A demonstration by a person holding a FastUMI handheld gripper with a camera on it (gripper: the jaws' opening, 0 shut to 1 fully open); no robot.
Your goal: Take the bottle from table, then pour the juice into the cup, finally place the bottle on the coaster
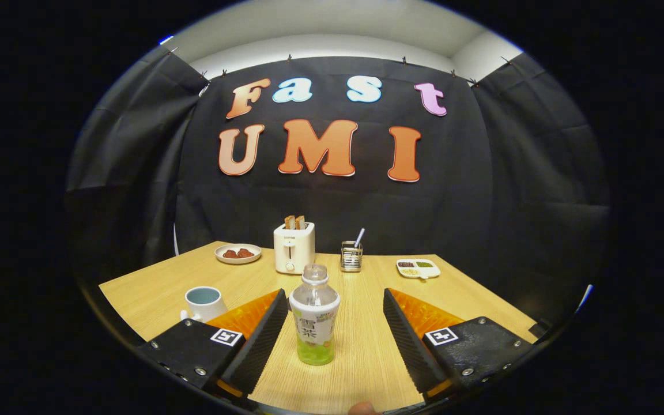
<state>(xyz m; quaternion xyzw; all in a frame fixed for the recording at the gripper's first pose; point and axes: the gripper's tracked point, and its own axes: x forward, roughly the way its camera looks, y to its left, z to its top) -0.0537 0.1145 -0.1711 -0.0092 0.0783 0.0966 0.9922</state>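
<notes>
A clear plastic bottle (314, 316) with a white and green label and a little green juice at its bottom stands upright on the wooden table (366, 346). It is between my two fingers, closer to the left one, and neither finger touches it. My gripper (335, 297) is open wide. A white cup (204, 302) with a pale blue inside stands to the left, just beyond the left finger (263, 340).
At the back of the table stand a white toaster (294, 246) with two slices of toast, a plate (238, 253) with brown food, a metal holder (351, 256) with a straw, and a small divided dish (418, 268).
</notes>
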